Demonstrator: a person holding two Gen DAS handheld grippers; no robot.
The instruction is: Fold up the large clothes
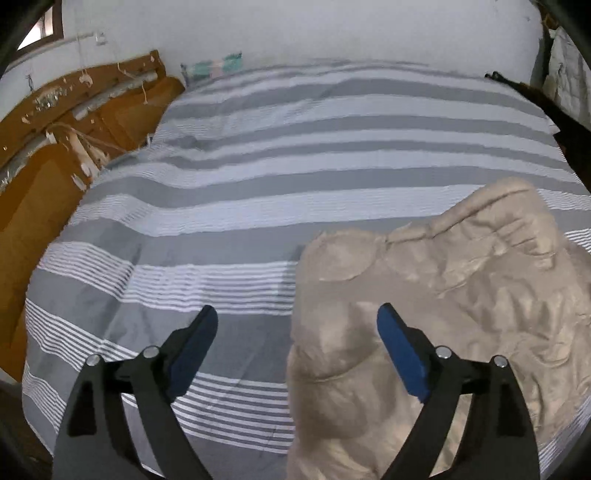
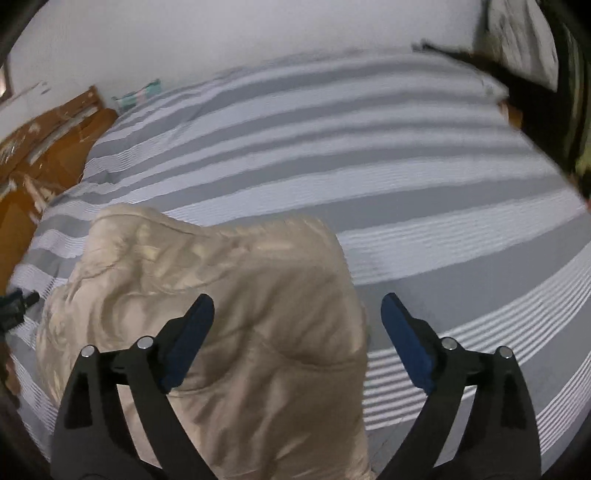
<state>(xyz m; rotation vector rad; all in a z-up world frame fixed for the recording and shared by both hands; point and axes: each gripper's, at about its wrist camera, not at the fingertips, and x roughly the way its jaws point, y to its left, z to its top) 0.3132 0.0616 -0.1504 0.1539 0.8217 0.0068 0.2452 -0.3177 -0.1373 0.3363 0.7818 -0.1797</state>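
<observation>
A bed (image 1: 295, 147) under a grey-and-white striped cover (image 2: 406, 166) stands against a plain white wall (image 1: 295, 33), with a worn orange-brown wooden headboard (image 1: 55, 140) at its left and a small window (image 1: 40, 26) above.

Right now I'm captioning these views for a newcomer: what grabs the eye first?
A puffy beige garment lies crumpled on the near part of a grey-and-white striped bedspread. Both the left gripper and the right gripper hang over it, open, holding nothing.

surface: bed (image 1: 258, 192), grey-and-white striped cover | on it: rumpled beige padded garment (image 1: 461, 288), near edge
</observation>
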